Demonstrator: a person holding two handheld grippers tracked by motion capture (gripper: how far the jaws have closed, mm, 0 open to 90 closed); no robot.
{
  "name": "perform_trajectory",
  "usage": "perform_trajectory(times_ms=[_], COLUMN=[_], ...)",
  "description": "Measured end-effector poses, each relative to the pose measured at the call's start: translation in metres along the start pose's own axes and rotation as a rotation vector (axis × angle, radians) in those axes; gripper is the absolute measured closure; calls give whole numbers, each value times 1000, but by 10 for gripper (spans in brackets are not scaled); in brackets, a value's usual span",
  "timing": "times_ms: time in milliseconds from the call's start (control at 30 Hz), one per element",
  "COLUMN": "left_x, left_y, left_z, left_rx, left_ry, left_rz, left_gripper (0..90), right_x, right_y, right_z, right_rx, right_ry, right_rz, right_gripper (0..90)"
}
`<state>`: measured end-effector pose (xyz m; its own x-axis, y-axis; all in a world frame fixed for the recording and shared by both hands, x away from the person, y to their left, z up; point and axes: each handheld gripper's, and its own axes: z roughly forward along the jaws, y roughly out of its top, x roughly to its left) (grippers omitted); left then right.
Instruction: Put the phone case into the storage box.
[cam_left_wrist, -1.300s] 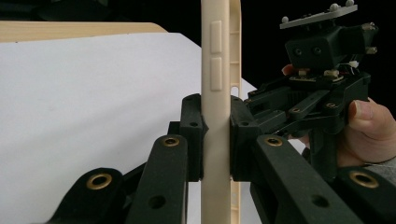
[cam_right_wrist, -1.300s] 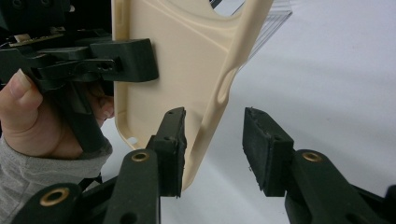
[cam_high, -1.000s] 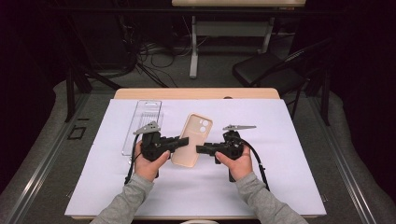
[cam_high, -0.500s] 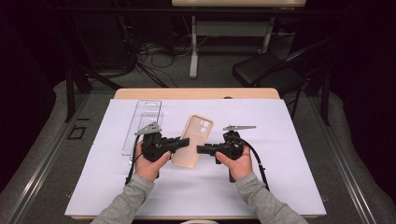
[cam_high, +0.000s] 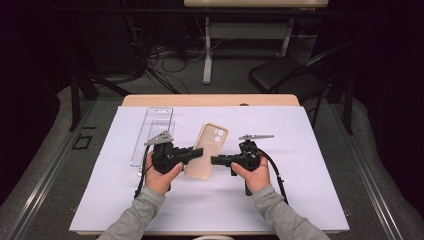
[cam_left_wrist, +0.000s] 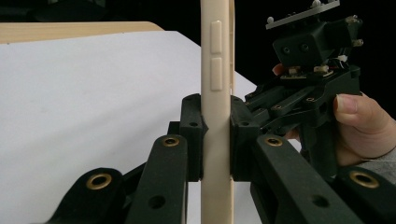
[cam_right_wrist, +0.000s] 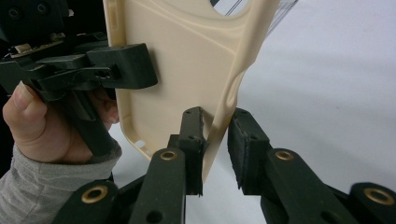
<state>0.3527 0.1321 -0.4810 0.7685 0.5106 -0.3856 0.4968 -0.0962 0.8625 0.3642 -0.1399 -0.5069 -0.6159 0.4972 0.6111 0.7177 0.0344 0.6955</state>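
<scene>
Lying over a wooden desk (cam_high: 150, 100): white sheet (cam_high: 310, 165), dark room behind, chair (cam_high: 290, 80) at 1 o'clock. Left hand-held gripper (cam_high: 199, 152) pinching case (cam_high: 207, 155) mid-sheet; right hand-held gripper (cam_high: 215, 160) closing around its edge, one pad touching.

Even overhead light falls on the white sheet covering the wooden bench (cam_high: 310, 150), which reads bright and nearly shadowless; the surrounding room sinks into near black; the high view is slightly soft and grainy; in both gripper views the nearest black links blur, the sheet glares pale, and the cream rubbery phone case (cam_right_wrist: 187, 60) stays fairly sharp.
</scene>
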Motion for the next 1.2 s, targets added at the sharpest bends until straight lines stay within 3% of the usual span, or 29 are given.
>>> perform_trajectory(times_ms=[1200], left_x=[2], left_y=[-2], left_z=[1], left_rx=[1], left_ry=[13], left_rz=[-2], left_gripper=[800], right_x=[-3], right_y=[-2], right_z=[-1], right_rx=[-5], right_ry=[17], right_rz=[59], right_gripper=[823])
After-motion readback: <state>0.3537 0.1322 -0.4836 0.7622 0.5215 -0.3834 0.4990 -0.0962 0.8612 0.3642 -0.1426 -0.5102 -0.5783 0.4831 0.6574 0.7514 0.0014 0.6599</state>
